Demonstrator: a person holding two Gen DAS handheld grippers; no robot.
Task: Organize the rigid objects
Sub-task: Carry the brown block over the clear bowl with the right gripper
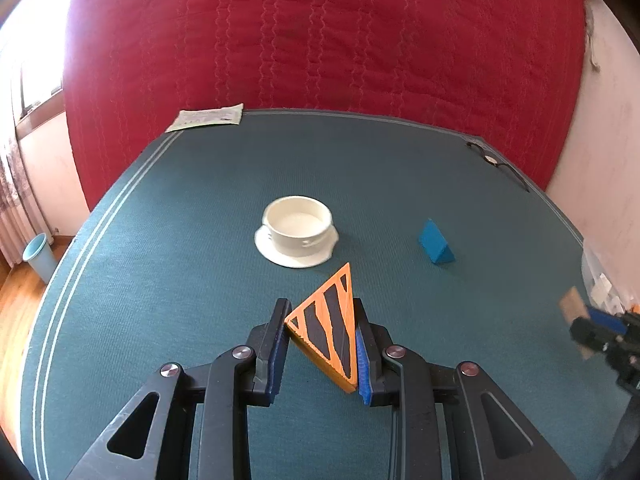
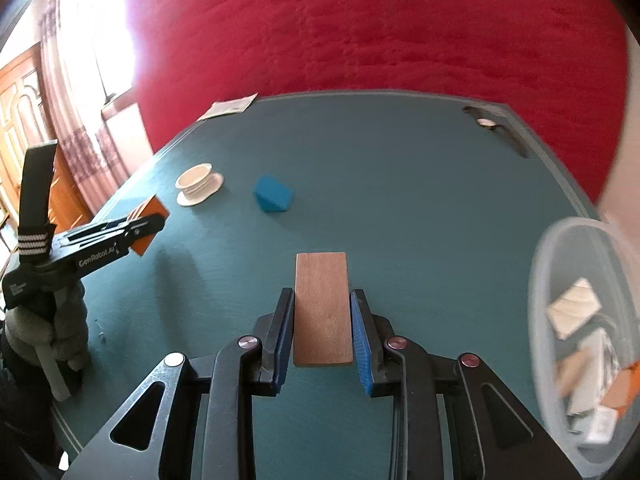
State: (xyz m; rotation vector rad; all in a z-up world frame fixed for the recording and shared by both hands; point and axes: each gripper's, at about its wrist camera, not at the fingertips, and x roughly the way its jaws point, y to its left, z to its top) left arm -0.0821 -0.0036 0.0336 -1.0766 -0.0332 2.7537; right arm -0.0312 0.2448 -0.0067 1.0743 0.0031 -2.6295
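My left gripper [image 1: 320, 308] is shut on an orange triangular block [image 1: 328, 324] with black stripes, held above the green table cover [image 1: 200, 280]. From the right wrist view the left gripper [image 2: 148, 222] shows at the left with the orange block [image 2: 146, 224] in its jaws. My right gripper [image 2: 322, 300] is shut on a flat rectangular wooden block [image 2: 323, 308]. In the left wrist view the right gripper [image 1: 576, 316] is blurred at the right edge, holding the wooden block [image 1: 573, 305]. A blue wedge block [image 1: 436, 243] [image 2: 273, 194] lies on the table.
A white bowl on a saucer [image 1: 297, 231] [image 2: 199, 183] stands mid-table. A clear plastic tub [image 2: 580, 332] with several blocks sits at the right. Glasses [image 1: 496, 164] lie at the far right corner, a paper [image 1: 208, 117] at the far left. A red quilt [image 1: 320, 40] hangs behind.
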